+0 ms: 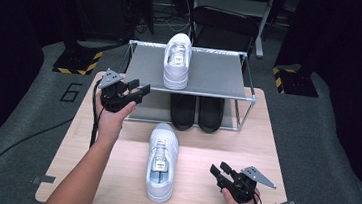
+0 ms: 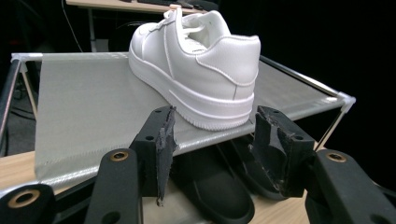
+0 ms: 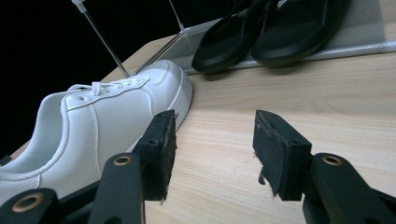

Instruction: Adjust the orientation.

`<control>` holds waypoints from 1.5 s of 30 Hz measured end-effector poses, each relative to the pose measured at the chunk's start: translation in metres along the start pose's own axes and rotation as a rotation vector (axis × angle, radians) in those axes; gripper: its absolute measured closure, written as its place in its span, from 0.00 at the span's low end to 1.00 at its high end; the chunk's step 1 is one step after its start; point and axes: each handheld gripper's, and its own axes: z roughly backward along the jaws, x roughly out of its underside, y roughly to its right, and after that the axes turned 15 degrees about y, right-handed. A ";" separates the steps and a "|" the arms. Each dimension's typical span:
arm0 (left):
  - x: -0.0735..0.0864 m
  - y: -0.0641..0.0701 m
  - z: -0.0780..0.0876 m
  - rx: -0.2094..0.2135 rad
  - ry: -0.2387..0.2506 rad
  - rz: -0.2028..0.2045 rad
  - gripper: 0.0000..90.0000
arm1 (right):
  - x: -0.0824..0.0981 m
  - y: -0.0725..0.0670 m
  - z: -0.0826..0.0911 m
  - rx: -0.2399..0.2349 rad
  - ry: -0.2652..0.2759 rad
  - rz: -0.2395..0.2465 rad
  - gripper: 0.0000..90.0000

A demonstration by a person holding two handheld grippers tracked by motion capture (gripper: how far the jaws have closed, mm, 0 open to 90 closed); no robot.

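One white sneaker (image 1: 177,60) (image 2: 196,65) stands on the top shelf of a small metal shoe rack (image 1: 211,75), heel toward me. Its mate (image 1: 161,161) (image 3: 88,130) lies on the wooden table in front of the rack. My left gripper (image 1: 139,90) (image 2: 212,140) hovers at the rack's left front corner, open, nothing between its jaws, aimed at the shelf sneaker's heel. My right gripper (image 1: 218,173) (image 3: 212,149) is low at the table's right front, open and empty, just right of the table sneaker.
A pair of black shoes (image 1: 196,112) (image 3: 266,32) sits on the rack's lower shelf. The table (image 1: 264,155) ends close behind my right hand. A black chair (image 1: 224,23) and stand bases with yellow-black tape (image 1: 77,62) are on the floor beyond.
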 end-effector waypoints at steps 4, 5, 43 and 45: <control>0.008 -0.001 0.007 0.000 -0.004 0.000 0.53 | 0.001 -0.004 -0.004 -0.005 -0.013 0.005 0.53; 0.010 -0.001 0.009 0.000 -0.005 0.002 0.53 | 0.002 -0.004 -0.005 -0.008 -0.014 0.017 0.54; 0.088 -0.007 0.074 0.003 -0.038 0.071 0.52 | 0.025 -0.086 -0.057 -0.200 -0.161 0.080 0.50; 0.088 -0.007 0.076 0.001 -0.038 0.070 0.52 | 0.027 -0.089 -0.063 -0.202 -0.175 0.088 0.50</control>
